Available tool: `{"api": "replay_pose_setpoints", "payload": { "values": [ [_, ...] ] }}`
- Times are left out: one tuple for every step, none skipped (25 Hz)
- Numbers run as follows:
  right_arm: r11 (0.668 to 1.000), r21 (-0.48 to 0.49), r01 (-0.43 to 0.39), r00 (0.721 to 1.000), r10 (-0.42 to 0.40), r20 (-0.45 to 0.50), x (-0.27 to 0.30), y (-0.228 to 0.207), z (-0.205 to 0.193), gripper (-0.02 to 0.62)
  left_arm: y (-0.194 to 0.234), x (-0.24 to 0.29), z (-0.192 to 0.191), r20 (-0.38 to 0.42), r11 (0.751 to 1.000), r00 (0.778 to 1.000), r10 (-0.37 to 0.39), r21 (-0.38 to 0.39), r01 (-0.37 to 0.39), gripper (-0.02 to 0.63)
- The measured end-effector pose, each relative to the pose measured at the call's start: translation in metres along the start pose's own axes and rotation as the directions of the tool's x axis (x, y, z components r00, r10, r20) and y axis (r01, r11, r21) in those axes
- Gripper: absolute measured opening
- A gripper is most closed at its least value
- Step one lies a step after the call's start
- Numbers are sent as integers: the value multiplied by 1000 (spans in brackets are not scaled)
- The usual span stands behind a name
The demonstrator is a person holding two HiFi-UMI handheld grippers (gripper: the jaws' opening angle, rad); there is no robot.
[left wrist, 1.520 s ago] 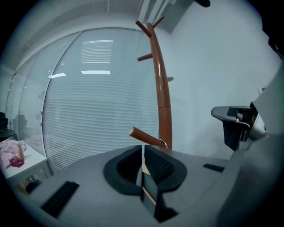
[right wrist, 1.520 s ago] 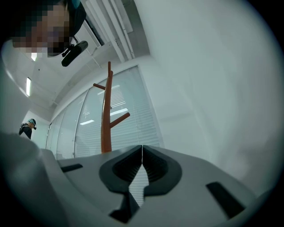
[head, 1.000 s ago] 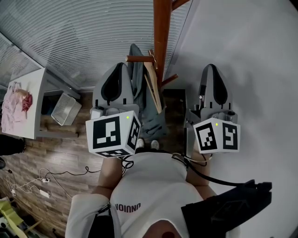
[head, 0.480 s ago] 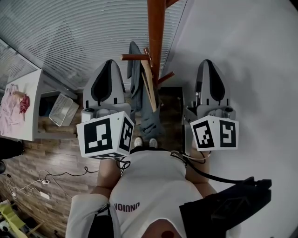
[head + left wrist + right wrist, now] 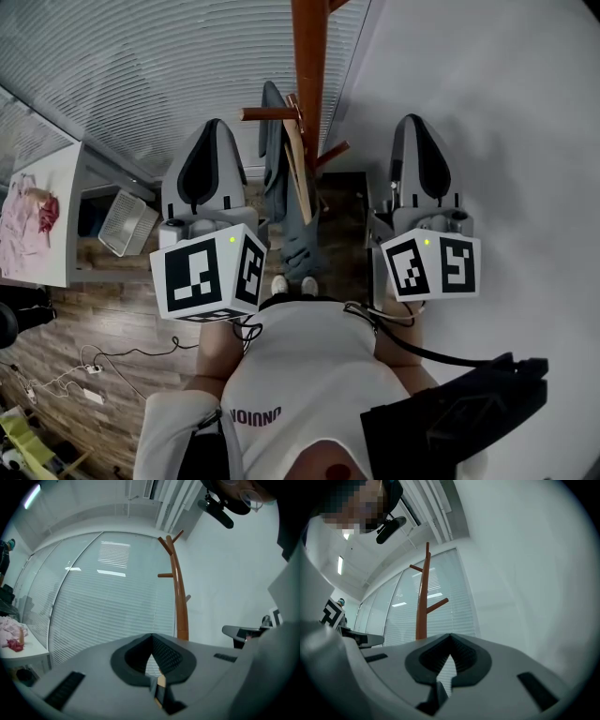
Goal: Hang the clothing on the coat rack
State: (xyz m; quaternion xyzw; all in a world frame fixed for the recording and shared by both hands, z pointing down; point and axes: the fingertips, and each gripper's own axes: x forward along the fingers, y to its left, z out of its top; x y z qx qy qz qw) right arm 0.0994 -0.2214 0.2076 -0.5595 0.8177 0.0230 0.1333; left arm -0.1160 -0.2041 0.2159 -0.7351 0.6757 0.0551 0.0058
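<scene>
Far left, a white table (image 5: 73,211) carries a heap of pink clothes (image 5: 28,220); just beside it a white basket (image 5: 127,222) sits on the wooden floor (image 5: 122,314), with loose cables (image 5: 89,361) trailing nearer the person.

Next comes the left gripper (image 5: 208,127), held out level in front of the person's white shirt (image 5: 300,366); in the left gripper view its jaws are pressed together at the tips, and nothing is caught between them; it holds nothing.

In the middle stands the coat rack (image 5: 309,66), an orange-brown pole in front of the window blinds (image 5: 141,66); a grey garment (image 5: 274,155) hangs there on a wooden hanger (image 5: 301,173), close against the pole by a side peg (image 5: 267,114), draping down towards the floor; it sits between the two grippers, and neither touches it.

On the right, the right gripper (image 5: 415,122) points slightly upward beside the plain white wall (image 5: 506,141); in the right gripper view its jaws meet at the tips too, closed on nothing, with the rack's pole off to their left.
</scene>
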Motion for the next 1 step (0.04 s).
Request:
{"api": "replay_pose_setpoints", "payload": {
  "values": [
    [1000, -1, 0, 1000, 0, 0, 1, 0, 0, 18, 0, 1, 0, 0, 1000, 1000, -2, 0, 2, 14]
  ]
}}
